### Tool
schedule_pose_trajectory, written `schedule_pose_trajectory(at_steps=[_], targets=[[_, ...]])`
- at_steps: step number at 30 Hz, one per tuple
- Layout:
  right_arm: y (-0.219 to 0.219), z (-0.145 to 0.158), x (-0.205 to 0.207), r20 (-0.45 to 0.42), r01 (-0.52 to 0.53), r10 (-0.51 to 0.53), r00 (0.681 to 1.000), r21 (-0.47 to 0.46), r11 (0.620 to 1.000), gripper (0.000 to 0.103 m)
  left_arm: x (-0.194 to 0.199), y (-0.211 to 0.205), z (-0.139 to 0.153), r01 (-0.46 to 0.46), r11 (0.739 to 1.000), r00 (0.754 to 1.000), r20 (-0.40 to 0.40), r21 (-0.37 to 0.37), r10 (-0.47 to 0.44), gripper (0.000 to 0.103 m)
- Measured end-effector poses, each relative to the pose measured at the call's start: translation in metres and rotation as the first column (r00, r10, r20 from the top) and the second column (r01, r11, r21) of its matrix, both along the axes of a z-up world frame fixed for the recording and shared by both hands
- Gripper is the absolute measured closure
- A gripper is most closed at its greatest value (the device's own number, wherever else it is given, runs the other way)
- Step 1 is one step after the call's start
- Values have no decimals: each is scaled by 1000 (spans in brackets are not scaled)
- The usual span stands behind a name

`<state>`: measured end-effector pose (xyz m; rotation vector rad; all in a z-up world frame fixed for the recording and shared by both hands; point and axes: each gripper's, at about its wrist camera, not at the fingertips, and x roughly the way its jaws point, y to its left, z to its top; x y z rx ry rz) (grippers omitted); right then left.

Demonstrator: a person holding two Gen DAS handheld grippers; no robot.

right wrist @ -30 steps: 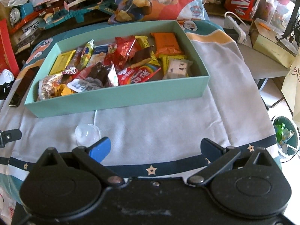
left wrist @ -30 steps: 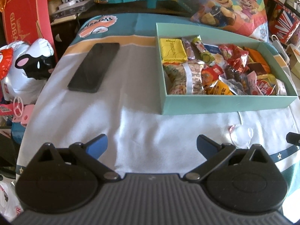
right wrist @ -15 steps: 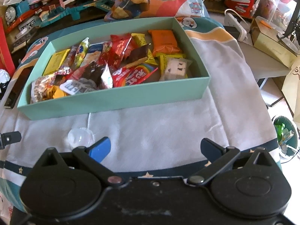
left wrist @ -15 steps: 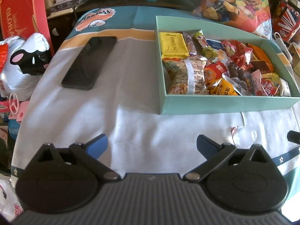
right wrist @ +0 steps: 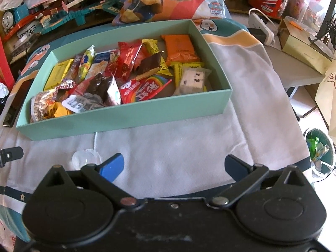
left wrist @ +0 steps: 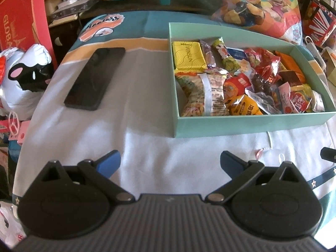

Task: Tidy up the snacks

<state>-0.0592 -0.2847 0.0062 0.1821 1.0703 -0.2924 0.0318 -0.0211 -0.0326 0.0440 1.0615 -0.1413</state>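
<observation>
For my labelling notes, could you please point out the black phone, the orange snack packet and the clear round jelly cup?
Black phone (left wrist: 94, 77), left wrist view, middle of its screen.
Orange snack packet (right wrist: 180, 47), right wrist view, centre of wrapper.
Clear round jelly cup (right wrist: 84, 157), right wrist view, its top.

Shallow mint-green cardboard box (left wrist: 247, 124) on the grey tablecloth (left wrist: 134, 109), assorted wrapped snacks (left wrist: 237, 77) heaped inside the box, flat black phone (left wrist: 94, 77) left of the box, small clear plastic dome (right wrist: 85, 157) in front of the box, cartoon-print pillow (right wrist: 168, 0) behind the box
</observation>
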Motion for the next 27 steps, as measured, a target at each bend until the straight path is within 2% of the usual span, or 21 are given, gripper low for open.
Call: schedule_pose_trajectory(at_steps=[14, 17, 21, 27], targets=[[2, 8, -3, 15, 4, -4, 1000, -8, 1000, 0, -4, -3, 10, 26, 999, 999, 36, 19, -26, 0], [2, 8, -3, 15, 4, -4, 1000, -9, 1000, 0, -4, -2, 10, 48, 999, 999, 20, -11, -48, 0], [3, 13, -5, 22, 3, -3, 1000, -11, 1000, 0, -7, -6, 12, 51, 998, 998, 31, 23, -52, 0], [5, 19, -6, 30, 1, 0, 1000, -21, 1000, 0, -9, -6, 17, 53, 998, 998, 42, 36, -54, 0]])
